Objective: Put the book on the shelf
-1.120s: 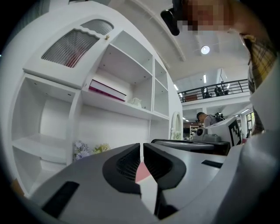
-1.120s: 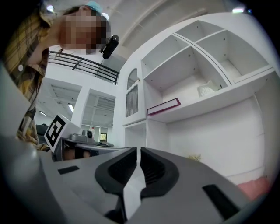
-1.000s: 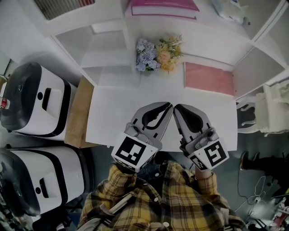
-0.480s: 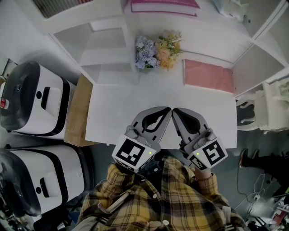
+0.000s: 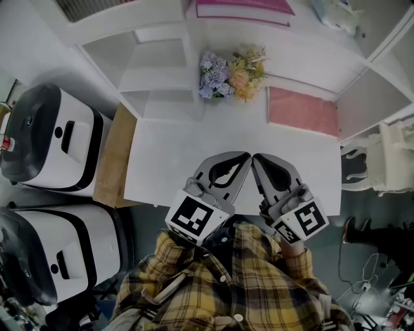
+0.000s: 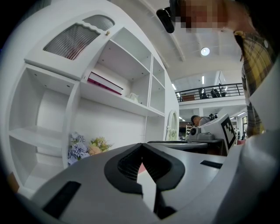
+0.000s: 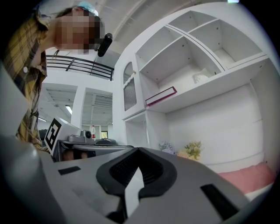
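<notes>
Book, flat pink, on white shelf; left gripper, right gripper jaws closed, empty.

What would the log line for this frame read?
book: flat on shelf | left gripper: shut, empty | right gripper: shut, empty | both: side by side over desk near edge

I see a white shelf, a magenta book with a white page edge, lilac-blue and peach-yellow flowers, and a pink mat. My left gripper and right gripper are grey, each marked with black-and-white squares. The shirt is yellow plaid with dark lines.
</notes>
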A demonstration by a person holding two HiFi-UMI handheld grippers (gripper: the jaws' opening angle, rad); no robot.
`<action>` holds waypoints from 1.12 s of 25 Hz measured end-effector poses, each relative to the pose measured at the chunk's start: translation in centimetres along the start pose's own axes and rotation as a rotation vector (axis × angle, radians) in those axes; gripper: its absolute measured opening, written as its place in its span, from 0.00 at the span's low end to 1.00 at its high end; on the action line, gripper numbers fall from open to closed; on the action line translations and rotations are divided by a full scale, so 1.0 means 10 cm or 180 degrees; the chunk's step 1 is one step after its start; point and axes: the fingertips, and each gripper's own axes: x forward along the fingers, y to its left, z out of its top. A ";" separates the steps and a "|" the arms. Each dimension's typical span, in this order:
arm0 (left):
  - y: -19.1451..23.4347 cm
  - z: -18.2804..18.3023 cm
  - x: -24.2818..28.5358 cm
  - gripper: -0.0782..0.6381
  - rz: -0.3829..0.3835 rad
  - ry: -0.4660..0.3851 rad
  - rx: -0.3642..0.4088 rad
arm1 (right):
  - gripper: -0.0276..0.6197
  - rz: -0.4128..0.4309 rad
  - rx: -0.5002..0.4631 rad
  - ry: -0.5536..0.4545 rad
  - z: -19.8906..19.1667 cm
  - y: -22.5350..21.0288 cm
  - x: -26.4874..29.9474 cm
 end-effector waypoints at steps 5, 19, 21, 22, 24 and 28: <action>0.02 0.00 0.00 0.14 0.0015 0.0008 0.0020 | 0.07 0.0019 0.0001 -0.0050 0.04 0.01 0.01; 0.01 0.01 0.04 0.14 0.0032 -0.0032 -0.0009 | 0.07 0.0063 -0.0030 -0.0042 0.06 -0.02 0.00; 0.02 0.01 0.06 0.14 0.0034 -0.0050 -0.0039 | 0.07 0.0062 -0.0025 -0.0047 0.06 -0.04 -0.01; 0.03 0.01 0.06 0.14 0.0036 -0.0047 -0.0029 | 0.07 0.0058 -0.0026 -0.0050 0.06 -0.04 -0.01; 0.05 0.01 0.06 0.14 0.0026 -0.0025 0.0026 | 0.07 0.0053 -0.0024 -0.0052 0.07 -0.06 -0.02; 0.10 0.07 0.06 0.14 -0.0008 -0.0022 0.0099 | 0.07 0.0037 -0.0036 -0.0051 0.09 -0.09 -0.03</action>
